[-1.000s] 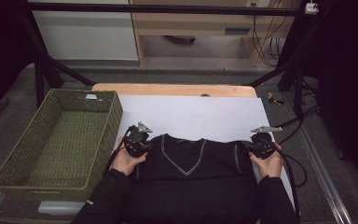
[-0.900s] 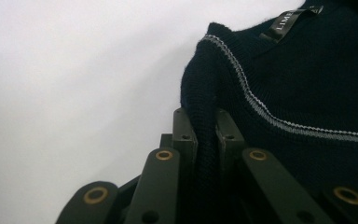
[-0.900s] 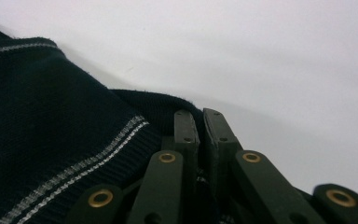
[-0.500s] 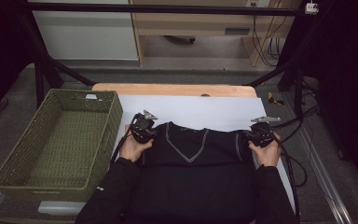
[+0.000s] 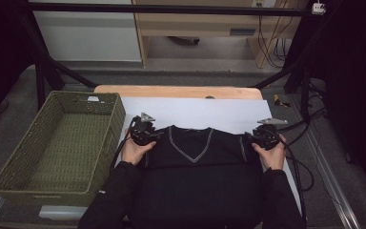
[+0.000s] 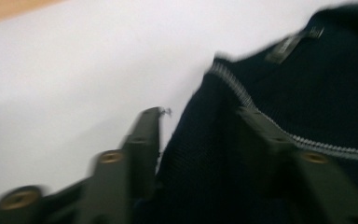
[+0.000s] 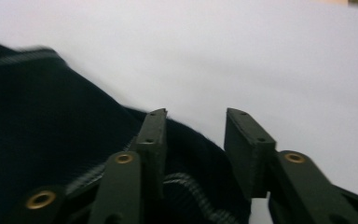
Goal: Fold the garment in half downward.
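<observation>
A dark navy V-neck sweater (image 5: 200, 162) with grey trim lies flat on a white sheet (image 5: 209, 110), collar toward the far side. My left gripper (image 5: 145, 131) rests at its left shoulder and my right gripper (image 5: 262, 136) at its right shoulder. In the left gripper view, my left gripper (image 6: 200, 114) has its jaws apart with the shoulder edge of the sweater (image 6: 317, 88) lying loose between them. In the right gripper view, my right gripper (image 7: 196, 113) is also open over the trimmed edge of the sweater (image 7: 42, 112). Both pairs of jaws have just been opening.
A green woven basket (image 5: 116, 125) stands beside the table's left edge, close to my left hand. The wooden table edge (image 5: 176, 91) shows beyond the sheet. Cables (image 5: 305, 129) trail off to the right, past a dark frame.
Both hands slid away from the person, carrying the sweater's shoulders further up the white sheet. The collar now lies higher on the sheet than a second ago.
</observation>
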{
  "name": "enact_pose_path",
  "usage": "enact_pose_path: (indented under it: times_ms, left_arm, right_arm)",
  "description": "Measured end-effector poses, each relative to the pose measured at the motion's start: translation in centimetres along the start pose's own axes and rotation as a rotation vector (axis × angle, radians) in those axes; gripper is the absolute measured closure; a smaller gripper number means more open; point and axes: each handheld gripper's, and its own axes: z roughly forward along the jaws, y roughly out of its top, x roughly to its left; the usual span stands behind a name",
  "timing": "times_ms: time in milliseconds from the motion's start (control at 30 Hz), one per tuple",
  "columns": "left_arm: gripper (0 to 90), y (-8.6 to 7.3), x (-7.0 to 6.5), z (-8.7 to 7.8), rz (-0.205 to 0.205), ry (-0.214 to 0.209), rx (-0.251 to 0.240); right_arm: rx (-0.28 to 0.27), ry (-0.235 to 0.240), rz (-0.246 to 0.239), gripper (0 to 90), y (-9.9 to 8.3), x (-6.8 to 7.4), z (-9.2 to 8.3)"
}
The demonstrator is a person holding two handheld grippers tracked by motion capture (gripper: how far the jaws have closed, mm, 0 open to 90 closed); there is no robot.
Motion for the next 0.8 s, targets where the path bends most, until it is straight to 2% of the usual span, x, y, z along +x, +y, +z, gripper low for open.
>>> enact_pose_path:
  times_ms: [67,167,267,400,467,567,667,733,800]
  left_arm:
    - [45.7,-0.1,0.3,-0.9,-0.017,-0.004,-0.021]
    - [46.8,-0.5,0.9,-1.9,-0.032,0.000,-0.034]
    - [52.0,-0.9,1.4,-2.2,-0.040,0.013,-0.022]
    - [60.5,-1.5,1.7,-1.9,-0.053,0.019,0.019]
    - [61.8,-1.8,1.9,-1.6,-0.052,0.019,0.038]
    - [63.7,-2.2,2.0,-1.0,-0.053,0.011,0.055]
    - [70.1,-2.4,2.0,-0.9,-0.054,-0.003,0.061]
    - [78.4,-2.3,1.9,-0.9,-0.039,-0.002,0.066]
    - [83.4,-2.2,1.7,-1.1,-0.024,0.004,0.066]
  right_arm:
    - [-0.033,0.041,0.007,51.8,0.3,0.3,-0.8]
    - [-0.029,0.094,0.022,52.6,0.6,0.7,-1.3]
    - [0.017,0.098,-0.001,52.9,0.4,1.1,-0.5]
    - [0.072,0.099,-0.008,52.8,-0.2,1.3,1.2]
    - [0.103,0.091,-0.012,52.3,-0.6,1.3,1.8]
    - [0.121,0.096,-0.005,52.1,-0.8,1.2,2.1]
    - [0.135,0.112,-0.013,61.1,-0.8,1.4,2.1]
    - [0.141,0.128,-0.019,75.3,-0.7,1.4,1.8]
    - [0.136,0.131,-0.031,78.7,-0.6,1.3,1.5]
